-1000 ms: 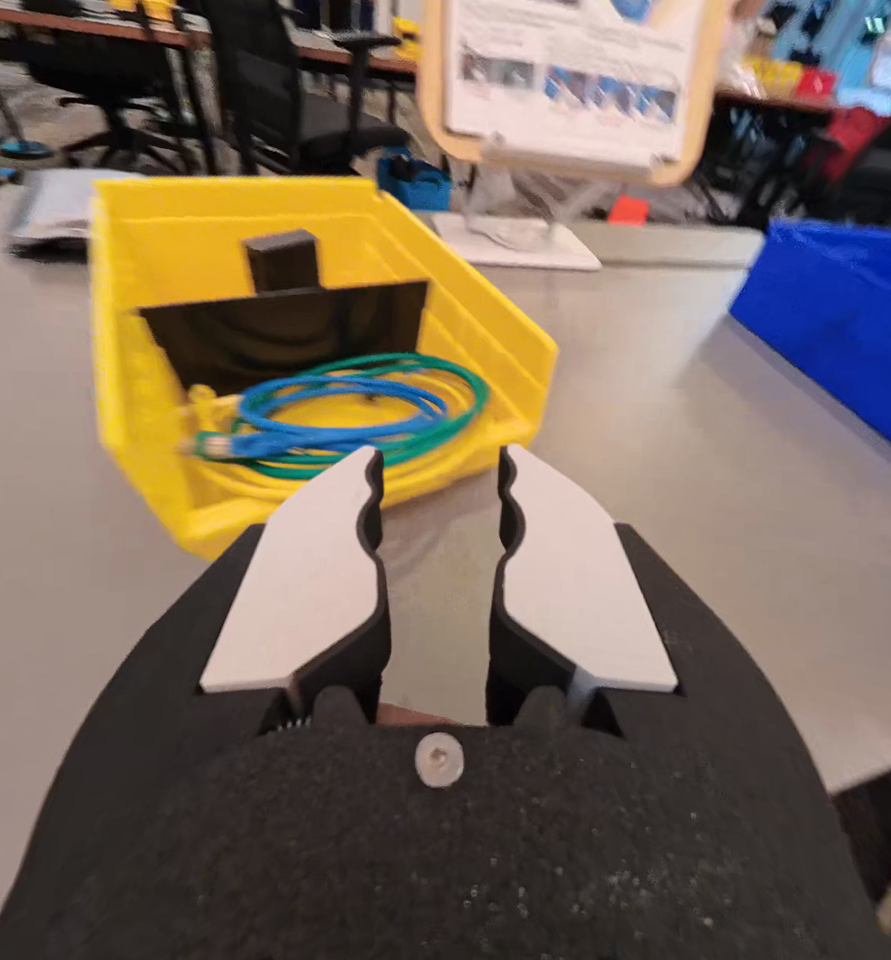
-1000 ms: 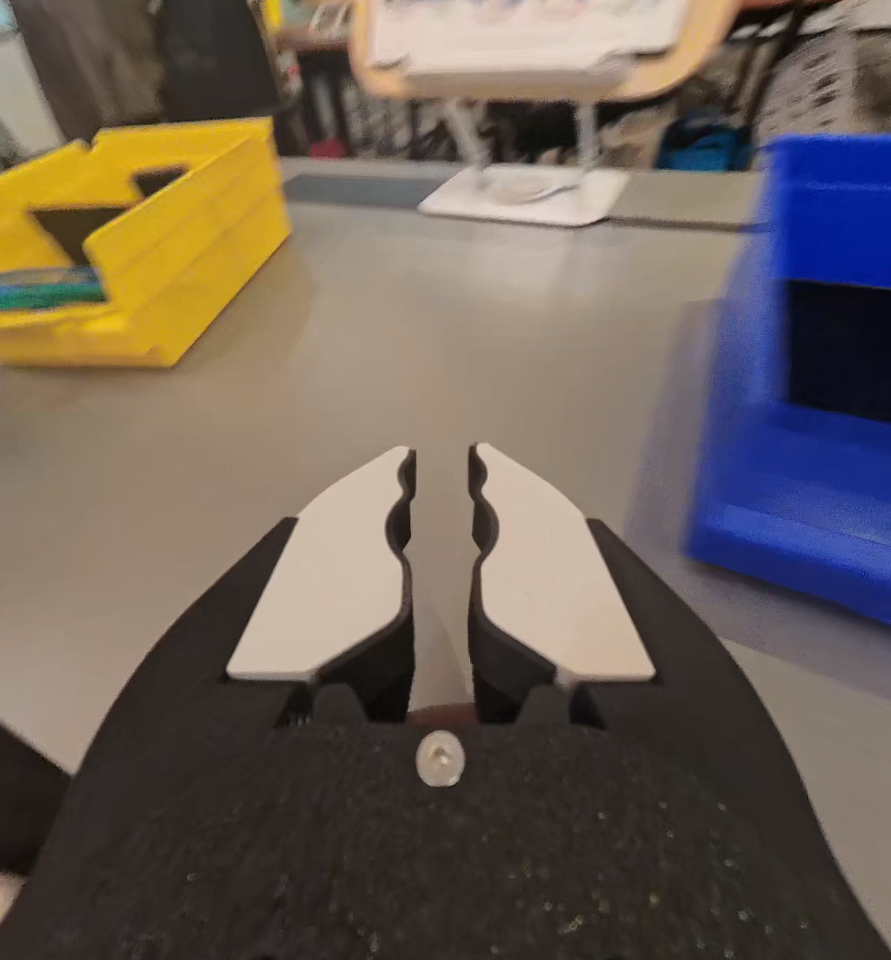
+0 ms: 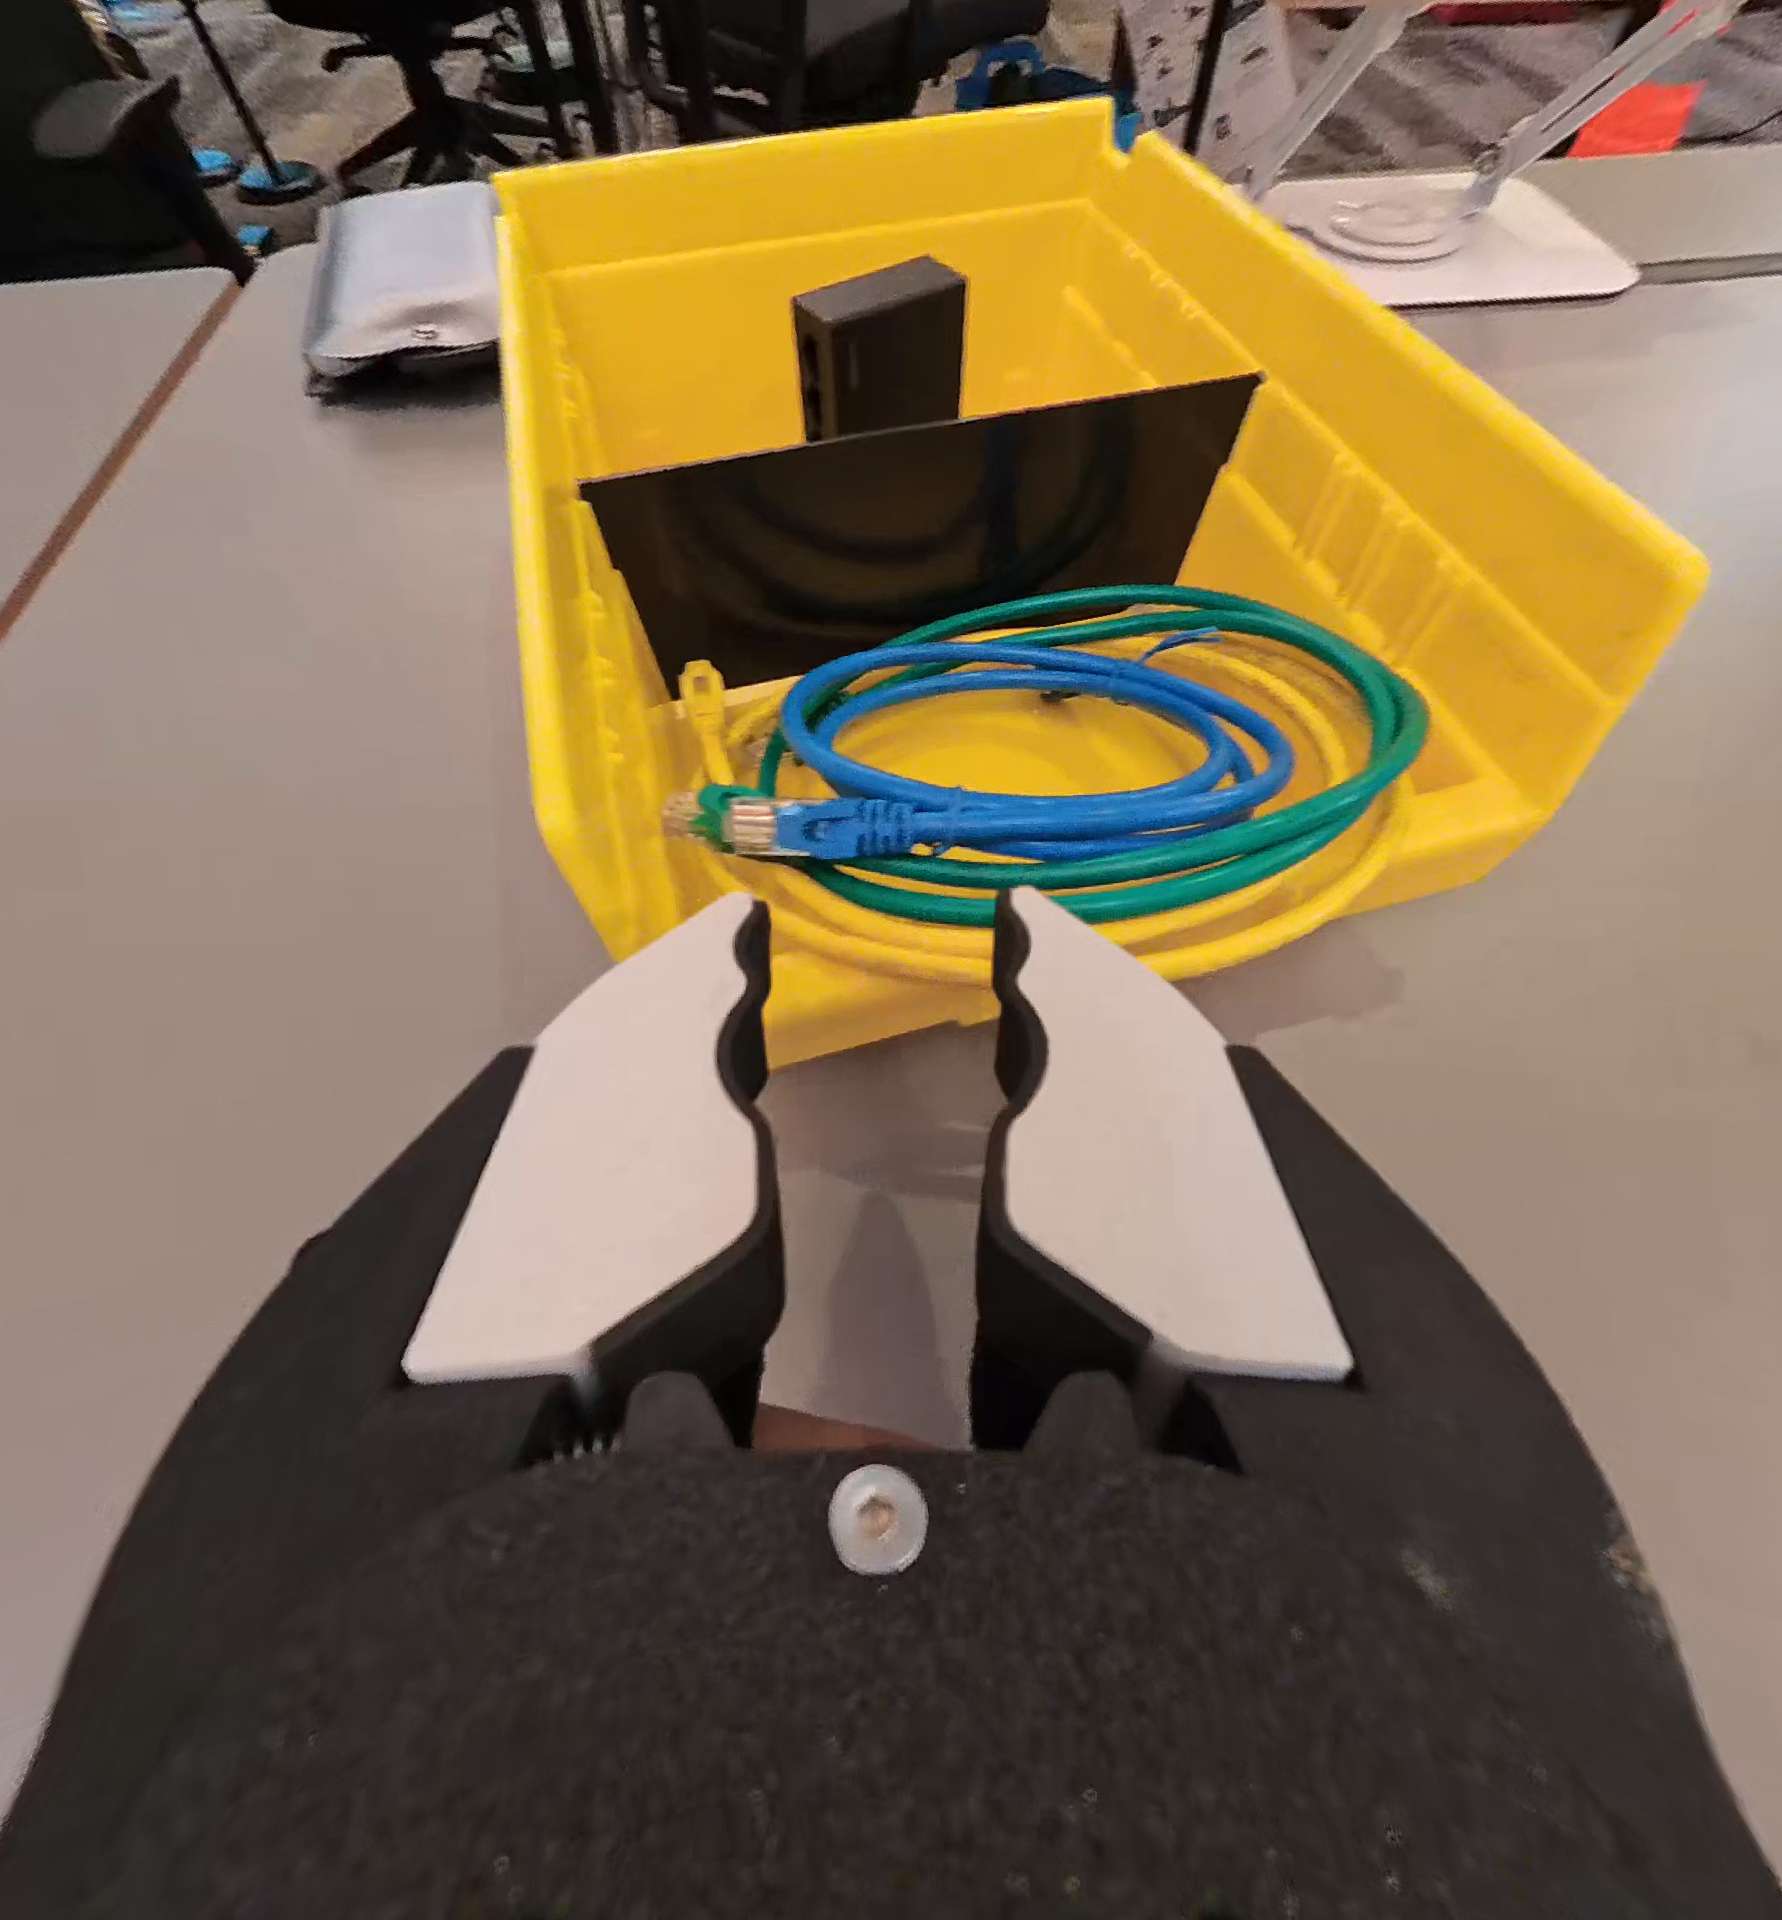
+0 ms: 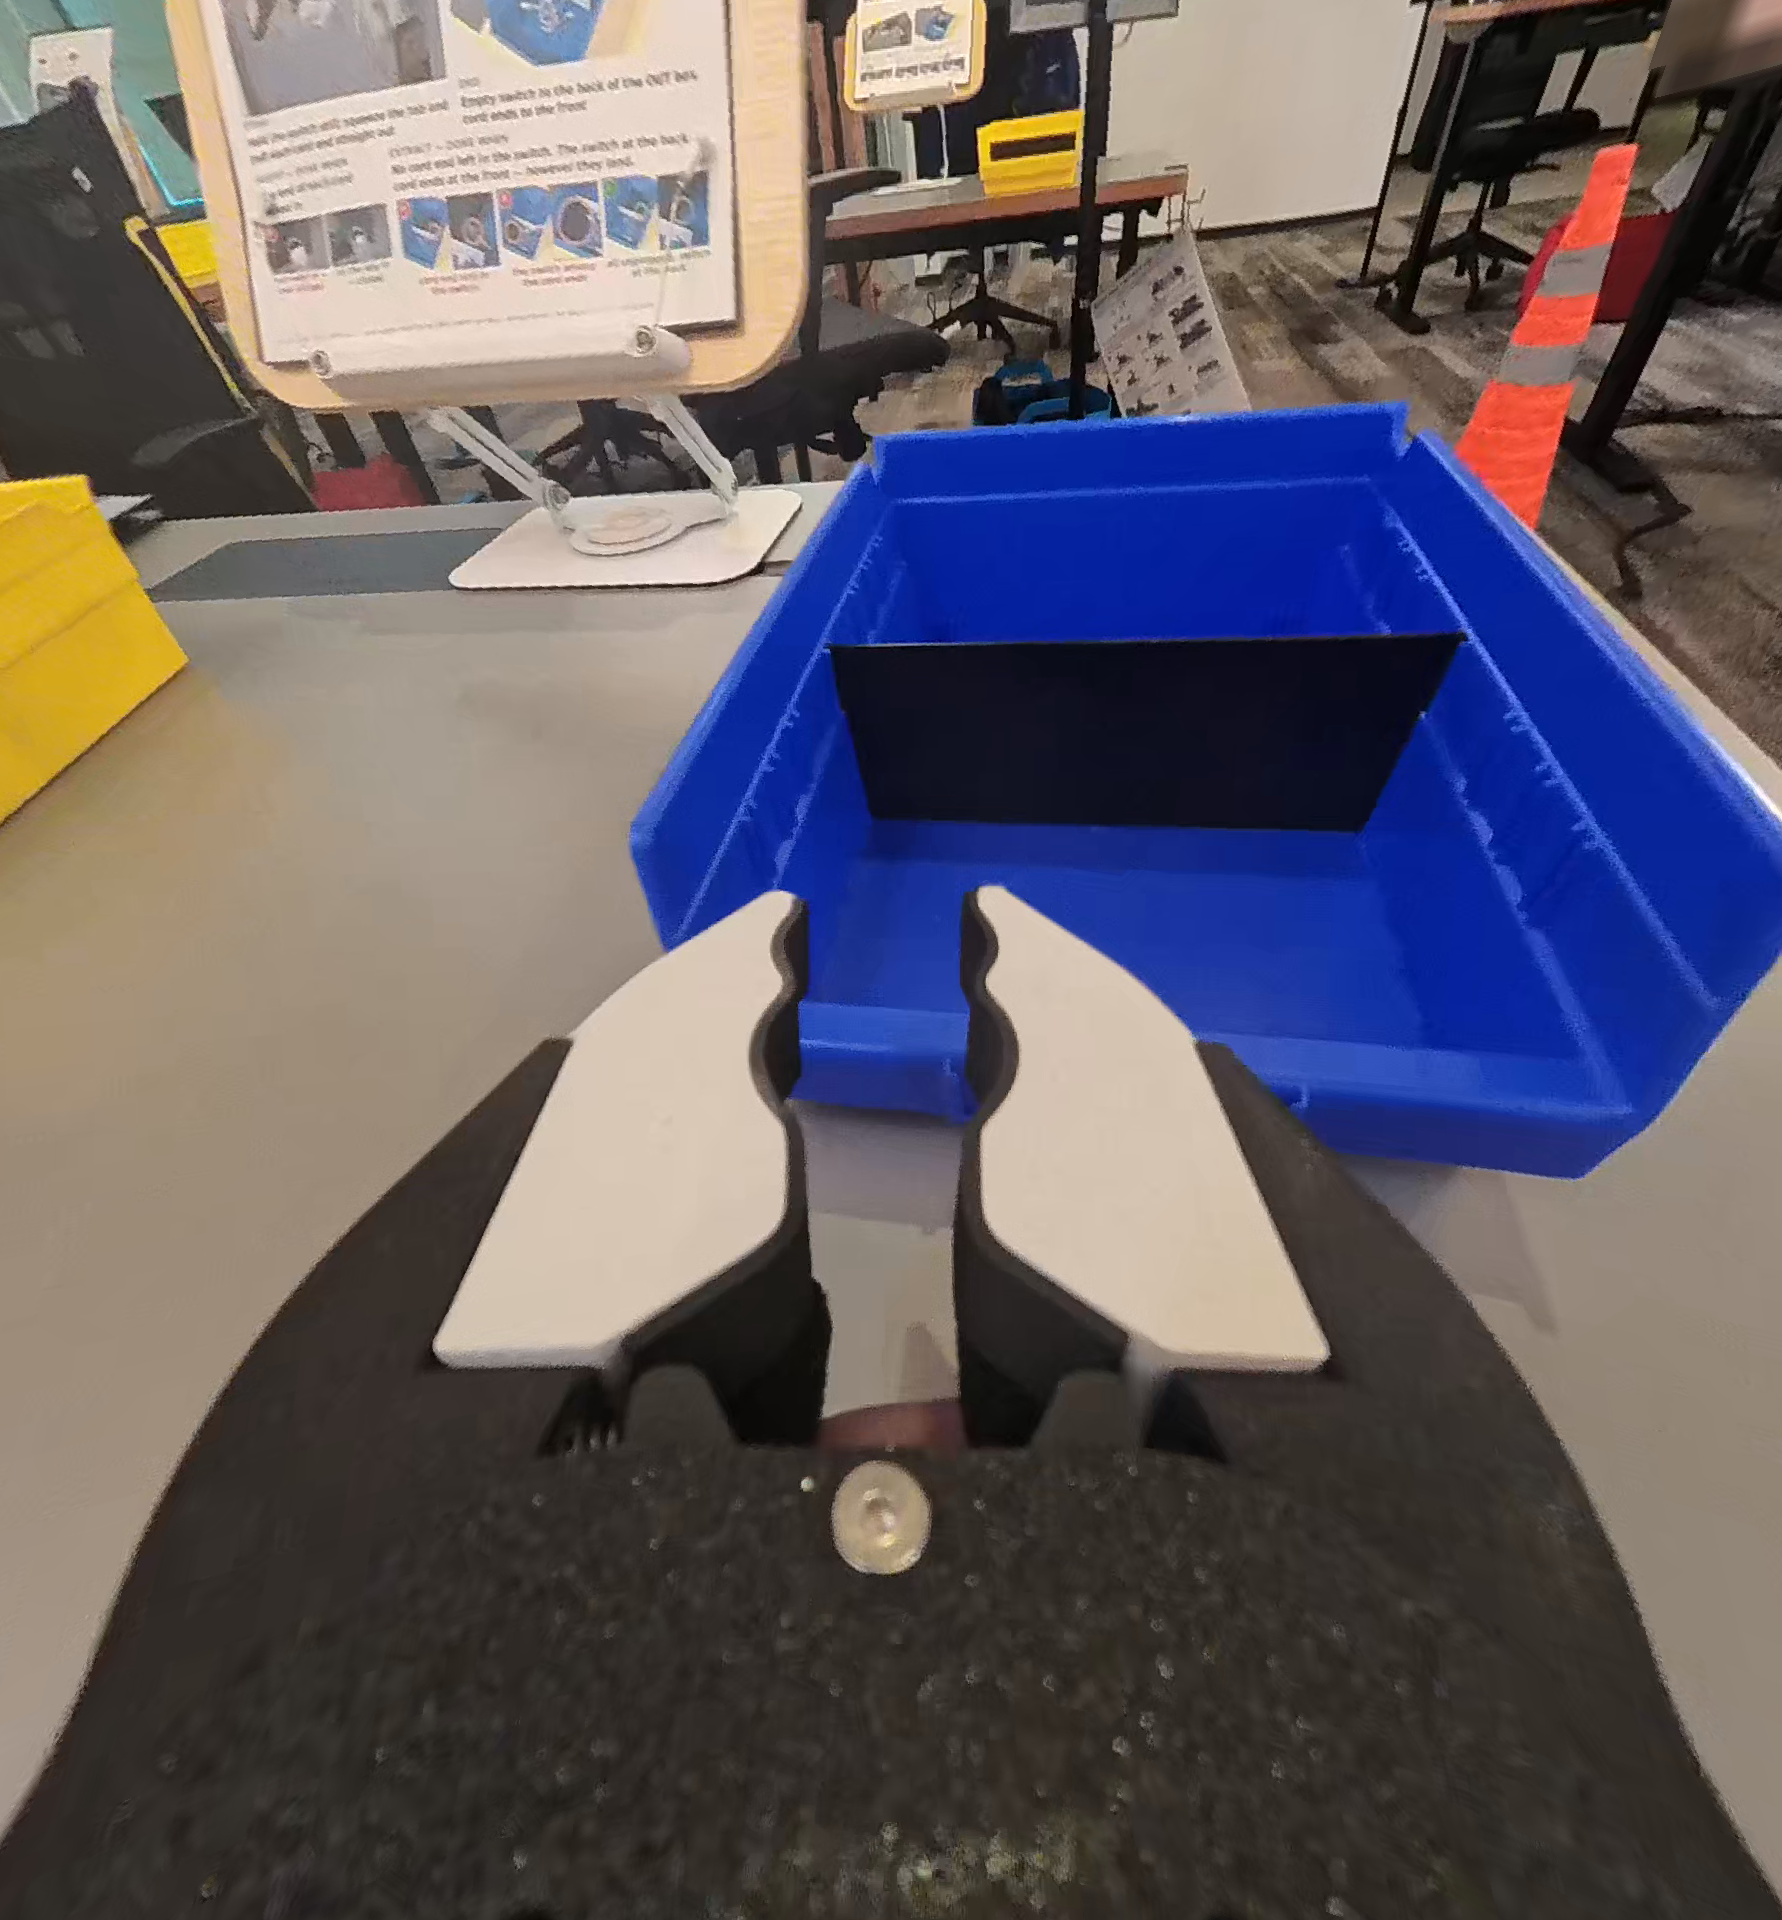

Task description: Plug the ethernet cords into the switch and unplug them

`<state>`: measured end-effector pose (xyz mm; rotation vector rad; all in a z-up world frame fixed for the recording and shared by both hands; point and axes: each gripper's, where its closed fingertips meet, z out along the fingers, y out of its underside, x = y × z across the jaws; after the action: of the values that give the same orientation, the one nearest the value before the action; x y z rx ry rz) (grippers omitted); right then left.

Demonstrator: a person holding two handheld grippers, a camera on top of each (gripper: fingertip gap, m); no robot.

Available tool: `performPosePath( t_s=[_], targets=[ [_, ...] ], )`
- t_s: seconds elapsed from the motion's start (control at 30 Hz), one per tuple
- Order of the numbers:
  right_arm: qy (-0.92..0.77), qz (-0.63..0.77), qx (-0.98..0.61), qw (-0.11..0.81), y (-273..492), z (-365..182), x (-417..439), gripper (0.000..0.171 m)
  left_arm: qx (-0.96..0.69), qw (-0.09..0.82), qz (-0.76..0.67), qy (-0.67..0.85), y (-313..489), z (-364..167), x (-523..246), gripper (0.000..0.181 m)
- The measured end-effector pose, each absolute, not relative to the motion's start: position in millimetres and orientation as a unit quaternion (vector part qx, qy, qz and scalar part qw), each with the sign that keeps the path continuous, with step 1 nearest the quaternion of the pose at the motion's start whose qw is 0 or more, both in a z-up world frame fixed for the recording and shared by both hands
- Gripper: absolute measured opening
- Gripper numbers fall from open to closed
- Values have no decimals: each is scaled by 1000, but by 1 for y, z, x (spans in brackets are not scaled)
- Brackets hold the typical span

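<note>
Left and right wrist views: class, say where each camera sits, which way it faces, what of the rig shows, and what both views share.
Left wrist view: sits on the left gripper, looks forward and down at the yellow bin holding coiled cords in front of a black divider and a black switch behind it; its own open fingers show.
Right wrist view: sits on the right gripper, faces the blue bin; its own open fingers show.
Shared: the grey table and the yellow bin, which shows at the right view's left edge.

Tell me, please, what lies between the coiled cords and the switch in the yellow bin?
A black divider panel stands upright across the yellow bin, with the cords in front and the switch behind, per the left wrist view.
</note>
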<state>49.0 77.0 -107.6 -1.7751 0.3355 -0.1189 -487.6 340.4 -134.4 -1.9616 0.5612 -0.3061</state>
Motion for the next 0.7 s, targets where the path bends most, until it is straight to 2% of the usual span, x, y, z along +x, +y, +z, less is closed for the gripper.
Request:
performPosePath(
  t_s=[0.17, 0.33, 0.43, 0.53, 0.7],
  targets=[
    [116, -42, -770, 626, 76, -103, 36, 31, -796, 511, -175, 273, 320, -129, -458, 41],
    [98, -22, -779, 620, 81, -105, 14, 30, -753, 488, -203, 391, 301, -112, -424, 41],
    [56, -31, -787, 614, 87, -108, -5, 29, -739, 486, -174, 434, 331, -83, -421, 36],
    [14, -21, -787, 616, 93, -107, -27, 29, -738, 442, -127, 494, 379, -63, -410, 41],
    [-33, 57, -776, 627, 100, -102, -63, 30, -730, 298, 1, 615, 467, -77, -387, 44]
  ],
)
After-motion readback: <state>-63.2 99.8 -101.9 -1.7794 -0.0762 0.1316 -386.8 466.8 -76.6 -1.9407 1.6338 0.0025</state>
